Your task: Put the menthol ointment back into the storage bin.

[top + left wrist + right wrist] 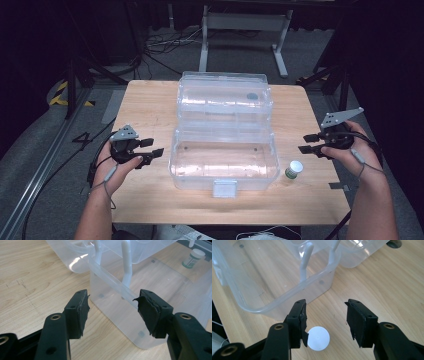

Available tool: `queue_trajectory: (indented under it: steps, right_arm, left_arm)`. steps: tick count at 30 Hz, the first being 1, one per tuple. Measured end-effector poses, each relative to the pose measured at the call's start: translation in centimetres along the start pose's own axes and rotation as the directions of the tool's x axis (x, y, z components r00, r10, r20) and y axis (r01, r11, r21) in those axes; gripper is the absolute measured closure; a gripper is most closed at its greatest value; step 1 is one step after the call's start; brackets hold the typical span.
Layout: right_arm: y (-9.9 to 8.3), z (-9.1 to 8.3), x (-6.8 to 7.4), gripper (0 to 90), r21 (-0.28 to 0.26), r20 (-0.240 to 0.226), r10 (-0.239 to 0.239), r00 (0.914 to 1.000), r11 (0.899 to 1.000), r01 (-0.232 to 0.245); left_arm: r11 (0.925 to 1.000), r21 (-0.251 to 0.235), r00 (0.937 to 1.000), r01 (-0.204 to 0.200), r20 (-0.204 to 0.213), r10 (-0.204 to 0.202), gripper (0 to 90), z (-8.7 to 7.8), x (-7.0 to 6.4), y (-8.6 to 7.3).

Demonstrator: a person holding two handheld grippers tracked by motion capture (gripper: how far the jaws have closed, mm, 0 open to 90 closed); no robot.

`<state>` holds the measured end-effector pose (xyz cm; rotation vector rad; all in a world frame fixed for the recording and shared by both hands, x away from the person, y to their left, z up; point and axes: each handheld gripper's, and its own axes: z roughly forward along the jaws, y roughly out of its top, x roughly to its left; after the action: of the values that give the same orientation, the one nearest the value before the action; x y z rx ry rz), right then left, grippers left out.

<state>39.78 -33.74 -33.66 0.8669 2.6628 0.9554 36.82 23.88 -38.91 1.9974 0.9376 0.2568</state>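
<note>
Right tool (325, 317) above bottle (318, 338), jaws apart

Each hand carried a black two-jaw gripper: the left gripper (152, 147) and right gripper (308, 143) had brass-ringed screw holes, worn, ragged black pads (82, 312), a grey three-cornered top plate and a trailing grey cable. Forearms were bare.

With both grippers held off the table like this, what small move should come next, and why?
Probably lower the right gripper over the small white-capped bottle. Its jaws are open, the cap sits just below and between them, and the clear plastic box beside it stands open. The left gripper is open too, at the box's other end.
</note>
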Motion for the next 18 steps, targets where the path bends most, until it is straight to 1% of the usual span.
queue_trajectory:
  steps: [2,8,13,16,17,18]
  right_arm:
    - [0.0,0.2,0.1,50.7,0.020,-0.004,-0.006,1.0000,1.000,0.006]
    - [0.1,0.9,0.2,49.3,0.056,-0.020,-0.036,0.9991,0.998,0.037]
    - [0.1,1.7,0.5,48.7,0.102,-0.041,-0.063,0.9972,0.993,0.066]
    - [0.1,2.1,0.6,47.6,0.114,-0.060,-0.080,0.9950,0.990,0.087]
    - [0.1,2.1,0.6,47.6,0.114,-0.060,-0.080,0.9950,0.990,0.087]
    - [0.1,2.3,0.6,47.7,0.122,-0.070,-0.084,0.9940,0.988,0.092]
  left_arm:
    - [1.0000,0.003,1.0000,-0.004,0.003,0.004,42.4,0.0,0.0,0.0]
    - [0.9998,0.016,0.9999,-0.010,0.004,0.010,42.3,0.2,0.0,-0.1]
    - [0.9998,0.017,0.9999,-0.011,0.004,0.010,42.3,0.3,0.0,-0.1]
    - [0.9998,0.019,1.0000,-0.009,0.005,0.009,42.3,0.3,0.0,-0.1]
    - [0.9998,0.020,1.0000,-0.008,0.005,0.008,42.3,0.3,0.0,-0.1]
    - [0.9997,0.022,0.9999,-0.009,0.004,0.009,42.3,0.3,0.0,-0.1]
